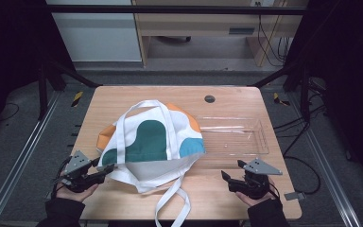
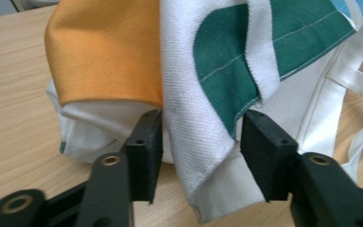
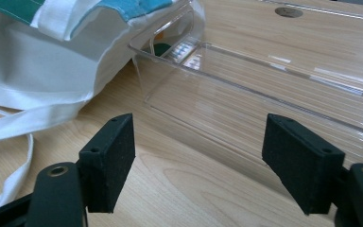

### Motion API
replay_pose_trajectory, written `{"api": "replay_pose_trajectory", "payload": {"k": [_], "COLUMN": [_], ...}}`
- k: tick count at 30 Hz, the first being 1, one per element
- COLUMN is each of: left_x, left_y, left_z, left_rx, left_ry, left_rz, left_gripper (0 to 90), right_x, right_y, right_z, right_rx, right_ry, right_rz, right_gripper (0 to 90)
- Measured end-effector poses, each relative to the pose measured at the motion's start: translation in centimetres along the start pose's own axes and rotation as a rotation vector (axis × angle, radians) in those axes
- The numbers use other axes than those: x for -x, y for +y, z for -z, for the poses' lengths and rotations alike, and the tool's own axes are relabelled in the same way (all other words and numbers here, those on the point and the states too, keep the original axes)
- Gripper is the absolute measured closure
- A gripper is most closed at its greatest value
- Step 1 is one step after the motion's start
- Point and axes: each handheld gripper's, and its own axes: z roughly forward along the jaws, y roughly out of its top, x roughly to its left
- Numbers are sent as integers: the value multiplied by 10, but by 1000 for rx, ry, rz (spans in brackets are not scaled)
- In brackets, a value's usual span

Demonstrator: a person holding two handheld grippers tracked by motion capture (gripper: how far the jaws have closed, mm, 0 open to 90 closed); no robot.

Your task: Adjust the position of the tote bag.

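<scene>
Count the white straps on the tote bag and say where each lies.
2. One strap loops flat across the top of the tote bag; the other strap trails off the bag's near edge onto the table.

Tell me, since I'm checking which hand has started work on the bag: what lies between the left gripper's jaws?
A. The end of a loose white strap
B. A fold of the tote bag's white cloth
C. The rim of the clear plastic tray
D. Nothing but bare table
B: in the left gripper view a fold of the tote bag hangs between the left gripper jaws, its white cloth against one pad.
</scene>
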Motion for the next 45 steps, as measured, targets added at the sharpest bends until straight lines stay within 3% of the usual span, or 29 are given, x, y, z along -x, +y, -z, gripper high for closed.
{"api": "replay_pose_trajectory", "payload": {"k": [19, 28, 45], "left_x": [0, 0, 0], "left_y": [2, 1, 2], "left_z": [1, 2, 3], "left_rx": [-13, -18, -13], "left_ry": [-10, -11, -12], "left_rz": [24, 32, 55], "left_gripper": [656, 662, 712], "right_x": [-30, -41, -69], "right_y": [14, 19, 26], "right_z": [-12, -17, -34], "right_rx": [4, 9, 2], "right_ry": [85, 108, 169], "right_rz": [26, 27, 58], "right_gripper": [424, 478, 718]}}
